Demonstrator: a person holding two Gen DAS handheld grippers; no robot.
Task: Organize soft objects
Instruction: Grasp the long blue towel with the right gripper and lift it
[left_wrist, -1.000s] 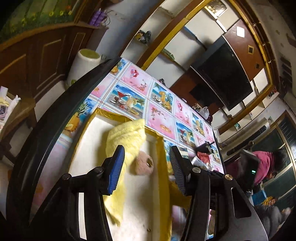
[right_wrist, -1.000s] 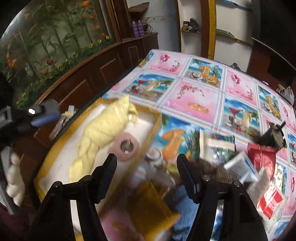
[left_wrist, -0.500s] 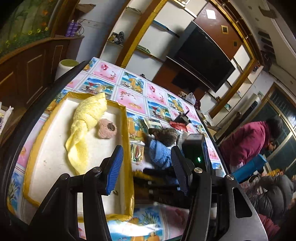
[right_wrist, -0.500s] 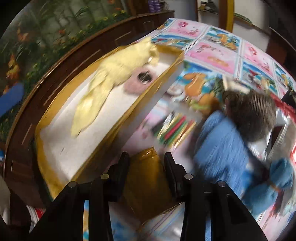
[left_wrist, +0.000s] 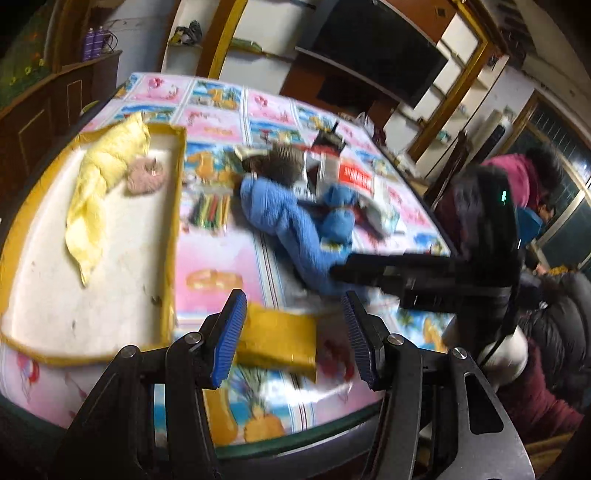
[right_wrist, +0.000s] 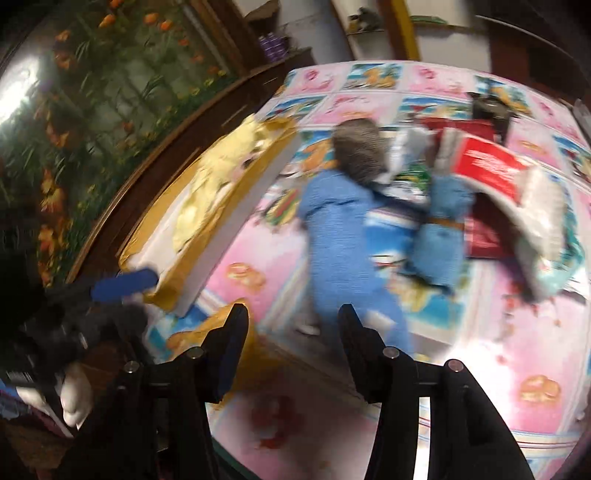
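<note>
My left gripper (left_wrist: 293, 341) has swung from over the shallow white tray with the gold rim (left_wrist: 173, 236) to the near table edge. Its blue pads stand spread, with a flat mustard-yellow packet (left_wrist: 277, 341) lying on the patterned tablecloth (left_wrist: 221, 254) below the gap; I cannot tell whether the left pad touches it.

My right gripper (right_wrist: 291, 345) pinched that packet (right_wrist: 245, 347) half a second ago. Its jaws have just been opening, and now the packet sits off behind the left finger (right_wrist: 231, 354), nothing between the pads. From the left view, that gripper (left_wrist: 340, 271) reaches in from the right, its tip at the fluffy blue knitted garment (left_wrist: 291, 221), which lies on the cloth right of the tray, beside a grey-brown knitted ball (left_wrist: 280, 166).

In the tray, the pale yellow cloth (left_wrist: 99, 177) and the small pink fuzzy ring (left_wrist: 146, 177) lie as before, touching each other.
</note>
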